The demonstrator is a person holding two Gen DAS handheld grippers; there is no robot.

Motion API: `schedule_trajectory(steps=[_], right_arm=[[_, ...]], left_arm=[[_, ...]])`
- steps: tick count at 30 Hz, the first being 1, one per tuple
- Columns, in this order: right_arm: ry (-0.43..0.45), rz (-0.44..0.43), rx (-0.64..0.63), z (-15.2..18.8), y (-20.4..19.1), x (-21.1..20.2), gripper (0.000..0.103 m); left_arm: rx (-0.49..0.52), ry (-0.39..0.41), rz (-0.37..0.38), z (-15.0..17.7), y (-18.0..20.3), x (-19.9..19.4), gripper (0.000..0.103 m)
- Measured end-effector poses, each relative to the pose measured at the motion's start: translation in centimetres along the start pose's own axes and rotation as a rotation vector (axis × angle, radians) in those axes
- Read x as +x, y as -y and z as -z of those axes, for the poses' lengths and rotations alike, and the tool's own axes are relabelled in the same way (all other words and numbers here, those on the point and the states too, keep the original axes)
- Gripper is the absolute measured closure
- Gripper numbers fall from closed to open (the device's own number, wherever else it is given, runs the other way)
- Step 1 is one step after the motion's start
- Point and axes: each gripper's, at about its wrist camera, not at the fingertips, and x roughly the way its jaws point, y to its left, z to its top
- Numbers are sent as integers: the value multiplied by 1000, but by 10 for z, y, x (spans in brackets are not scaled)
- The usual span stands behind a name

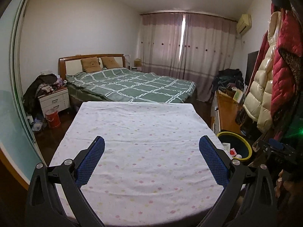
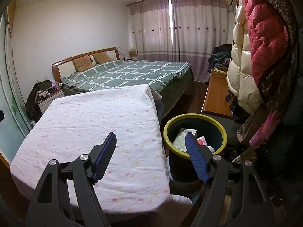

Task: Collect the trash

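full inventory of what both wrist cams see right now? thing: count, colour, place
table cover: 1, white with pastel dots, foreground, nothing on it
trash bin: 1, dark with yellow-green rim, right of the table, on the floor
trash in bin: several pieces, white box and pink item, inside
bed: 1, green checked duvet, behind the table
pillows: 2, tan, at the headboard
nightstand: 1, white, left of the bed, clothes piled on top
red bucket: 1, floor by the nightstand
curtains: pink, closed, far wall
air conditioner: 1, cream, upper right wall
puffer coats: cream and red, hanging right
left gripper: open, empty, over the table
right gripper: open, empty, over the table edge and bin
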Motion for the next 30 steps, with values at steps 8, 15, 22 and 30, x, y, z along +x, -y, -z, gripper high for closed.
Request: schedule_trajectory(steps=[8,15,22,30], right_arm=[[25,2,1,-1,0,-12,30],[30,-1,1,-2,-1,-14,30],[34,-7,-8,-3,-7,-15,30],[31,-10,-10,-3,-9,-14,30]], left_arm=[[-17,-1,-49,8,5,-7,5],[-4,-12,-56,11,7,-6,5],[-10,-15,-54,10,4,-5,5],[-13,-17,-57,10,1,-4,5]])
